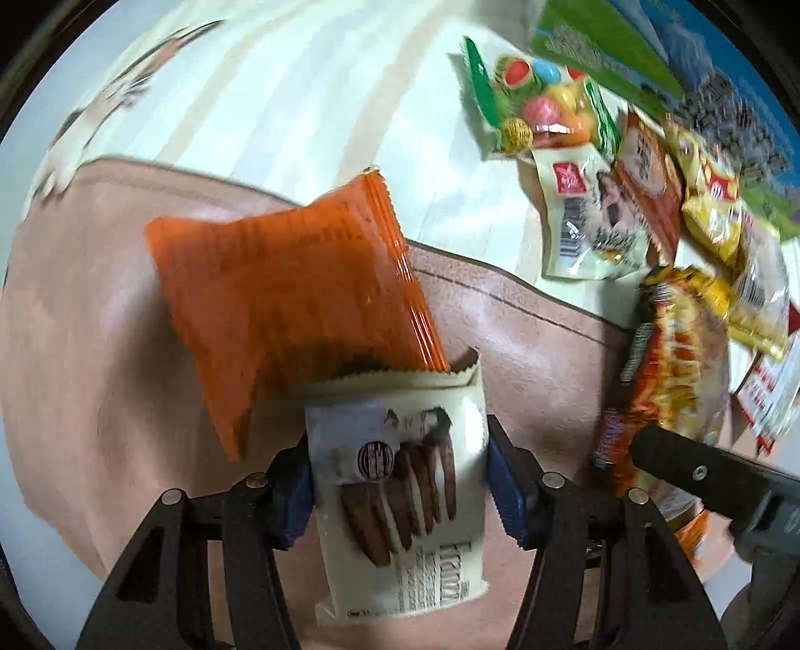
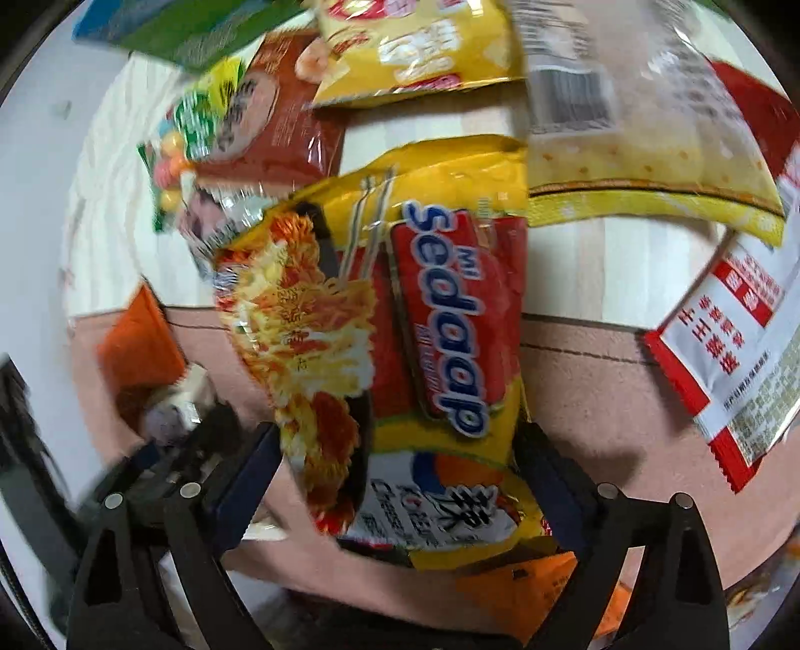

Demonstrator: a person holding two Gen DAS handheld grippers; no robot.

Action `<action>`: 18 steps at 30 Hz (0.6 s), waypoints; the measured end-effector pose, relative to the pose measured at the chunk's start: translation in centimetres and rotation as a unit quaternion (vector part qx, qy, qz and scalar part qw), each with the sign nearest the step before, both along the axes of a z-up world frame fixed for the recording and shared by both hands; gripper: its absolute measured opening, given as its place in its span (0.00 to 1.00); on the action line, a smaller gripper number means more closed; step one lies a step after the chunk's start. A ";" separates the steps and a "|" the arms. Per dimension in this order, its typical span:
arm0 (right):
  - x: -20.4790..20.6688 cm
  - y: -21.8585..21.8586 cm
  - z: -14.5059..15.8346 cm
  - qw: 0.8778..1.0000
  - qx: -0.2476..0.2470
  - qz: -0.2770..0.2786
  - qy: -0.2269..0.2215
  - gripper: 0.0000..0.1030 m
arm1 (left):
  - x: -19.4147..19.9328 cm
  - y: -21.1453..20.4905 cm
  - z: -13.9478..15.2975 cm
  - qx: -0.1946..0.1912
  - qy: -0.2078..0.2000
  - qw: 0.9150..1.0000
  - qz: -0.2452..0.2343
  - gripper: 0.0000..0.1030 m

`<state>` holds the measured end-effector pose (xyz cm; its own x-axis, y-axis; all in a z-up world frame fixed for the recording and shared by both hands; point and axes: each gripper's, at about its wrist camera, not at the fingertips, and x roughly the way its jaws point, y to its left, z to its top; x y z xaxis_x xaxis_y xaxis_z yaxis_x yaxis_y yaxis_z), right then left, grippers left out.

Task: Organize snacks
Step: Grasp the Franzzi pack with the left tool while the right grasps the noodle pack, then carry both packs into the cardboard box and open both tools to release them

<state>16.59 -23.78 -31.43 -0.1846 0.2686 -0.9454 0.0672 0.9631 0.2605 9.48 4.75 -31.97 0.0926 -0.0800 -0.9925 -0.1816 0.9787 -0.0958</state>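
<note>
Left gripper [image 1: 400, 480] with jaws clamped on both side edges of cream cookie packet [image 1: 400, 500], blue pads [image 1: 505, 490] pressed to its sides; packet over pink mat [image 1: 75, 310], top edge touching orange packet [image 1: 285, 300] lying on mat beyond it; orange packet tilted, 1 corner raised. Right gripper [image 2: 400, 480] with jaws clamped on sides of Mi Sedaap noodle pack [image 2: 400, 325], pack over pink mat [image 2: 600, 390] and reaching past its far edge onto light wood tabletop [image 2: 600, 265]. Beyond mat on tabletop, loose cluster of snacks: candy bag [image 1: 540, 105] with coloured balls, white packet [image 1: 590, 220] just beside it, brown-red packet [image 1: 650, 190], yellow chip bag [image 1: 710, 210], red-and-white sachet [image 2: 725, 340] overlapping mat's far edge, yellow cracker bag [image 2: 650, 150], green-blue box [image 1: 625, 45] at far tabletop edge. Heavy motion blur; small print unreadable.
</note>
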 end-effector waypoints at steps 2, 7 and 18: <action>-0.8 1.2 -0.1 0.999 -0.034 0.030 -0.012 0.93 | -0.3 0.4 -0.5 -0.010 -0.002 1.000 -0.007 0.55; -3.4 2.3 1.8 0.995 -0.075 0.027 -0.059 0.82 | 1.5 1.7 0.6 0.002 -0.007 1.000 -0.015 0.54; -5.3 -6.2 13.3 0.992 0.043 -0.027 -0.112 0.81 | 5.1 0.4 14.0 -0.031 -0.068 0.997 -0.013 0.53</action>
<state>11.26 -29.94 -18.11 0.0438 0.3531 -0.9345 0.0485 0.9336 0.3550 14.56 5.14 -17.93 0.2227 -0.1450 -0.9640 -0.1373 0.9744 -0.1783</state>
